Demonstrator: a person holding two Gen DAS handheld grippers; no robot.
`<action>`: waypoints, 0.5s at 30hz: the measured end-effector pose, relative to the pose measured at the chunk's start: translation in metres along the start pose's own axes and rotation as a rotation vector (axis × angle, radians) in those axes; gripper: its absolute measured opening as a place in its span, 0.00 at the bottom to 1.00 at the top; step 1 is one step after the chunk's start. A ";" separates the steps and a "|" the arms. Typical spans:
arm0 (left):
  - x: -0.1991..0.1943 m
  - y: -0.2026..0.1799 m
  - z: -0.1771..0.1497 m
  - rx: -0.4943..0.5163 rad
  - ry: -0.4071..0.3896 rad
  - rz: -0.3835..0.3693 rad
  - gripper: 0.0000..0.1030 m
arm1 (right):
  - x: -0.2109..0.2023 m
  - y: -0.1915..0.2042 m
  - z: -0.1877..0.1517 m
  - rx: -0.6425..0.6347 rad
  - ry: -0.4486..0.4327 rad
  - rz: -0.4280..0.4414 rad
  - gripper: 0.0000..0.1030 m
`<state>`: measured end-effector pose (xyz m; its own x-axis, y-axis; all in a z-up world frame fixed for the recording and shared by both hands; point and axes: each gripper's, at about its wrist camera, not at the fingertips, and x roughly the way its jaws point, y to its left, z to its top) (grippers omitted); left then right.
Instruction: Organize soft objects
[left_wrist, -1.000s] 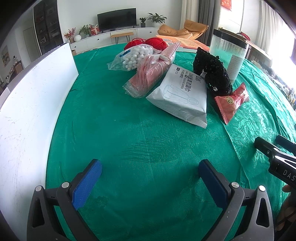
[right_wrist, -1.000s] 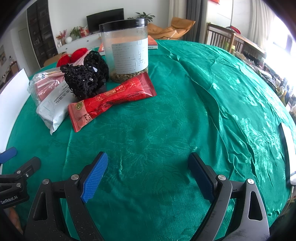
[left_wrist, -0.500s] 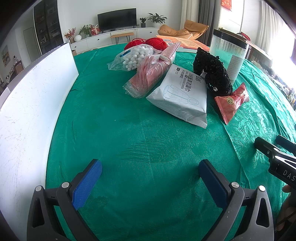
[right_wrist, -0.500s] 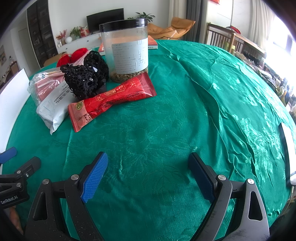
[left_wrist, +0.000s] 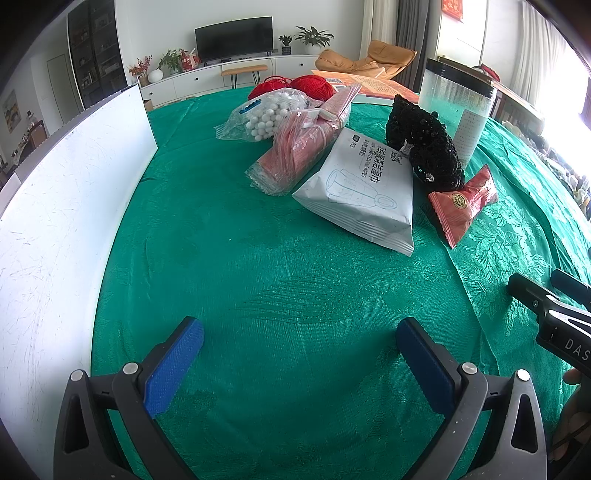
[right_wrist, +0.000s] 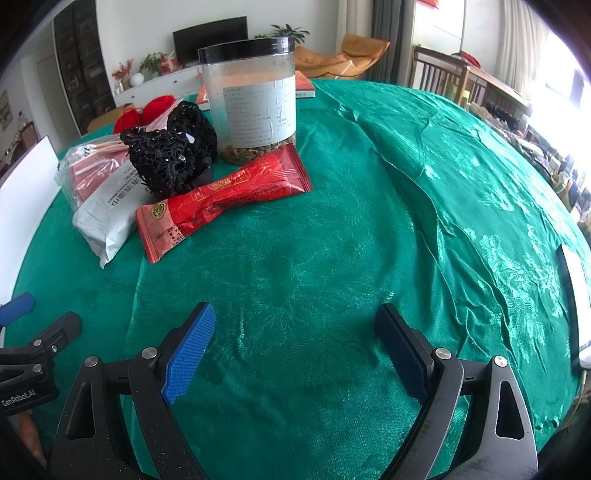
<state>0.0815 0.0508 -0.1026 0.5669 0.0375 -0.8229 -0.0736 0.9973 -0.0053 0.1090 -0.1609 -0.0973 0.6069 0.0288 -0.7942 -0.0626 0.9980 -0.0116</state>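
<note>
**Grippers both wide open, soft stuff piled at the top of the frame**

Left wrist view first. The left gripper (left_wrist: 299, 354) sits at the bottom of the frame with its blue pads spread far apart and nothing but green tablecloth (left_wrist: 258, 258) between them. The pile is up in the upper middle, well apart from the fingers: a white wipes pack (left_wrist: 364, 195) lying flat, a clear bag of pink items (left_wrist: 303, 147) just to its left and touching it, a bag of white balls (left_wrist: 269, 114) behind that, and red yarn (left_wrist: 310, 83) at the very back. A black beaded fabric piece (left_wrist: 424, 144) rests on the right edge of the wipes pack, with a red snack packet (left_wrist: 463, 205) touching it at lower right. A tall clear jar (left_wrist: 458, 107) stands upright behind the black piece. A white board (left_wrist: 66, 206) runs down the left side. The right gripper (left_wrist: 550, 306) pokes in at the right edge.

Right wrist view. The right gripper (right_wrist: 295, 350) is at the bottom, fingers also spread wide, holding nothing. The same pile sits in the upper left: the jar (right_wrist: 255, 99) upright with the red snack packet (right_wrist: 221, 197) lying in front of it, the black beaded fabric piece (right_wrist: 173, 155) to the left, partly on the wipes pack (right_wrist: 107, 210). The left gripper (right_wrist: 33, 343) shows at the lower left edge, and from this angle I can't tell how its fingers stand.
</note>
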 end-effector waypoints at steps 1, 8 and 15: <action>0.000 0.000 0.000 0.000 0.000 0.000 1.00 | 0.000 0.000 0.000 0.000 0.000 0.000 0.88; 0.000 0.000 -0.001 0.000 -0.001 0.000 1.00 | 0.000 0.000 0.001 0.002 0.002 0.011 0.88; -0.001 0.001 0.001 0.003 -0.005 -0.003 1.00 | 0.003 -0.014 0.025 0.174 0.015 0.205 0.88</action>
<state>0.0817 0.0521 -0.1018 0.5711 0.0351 -0.8201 -0.0696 0.9976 -0.0058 0.1312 -0.1735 -0.0847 0.5836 0.2314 -0.7784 -0.0449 0.9663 0.2536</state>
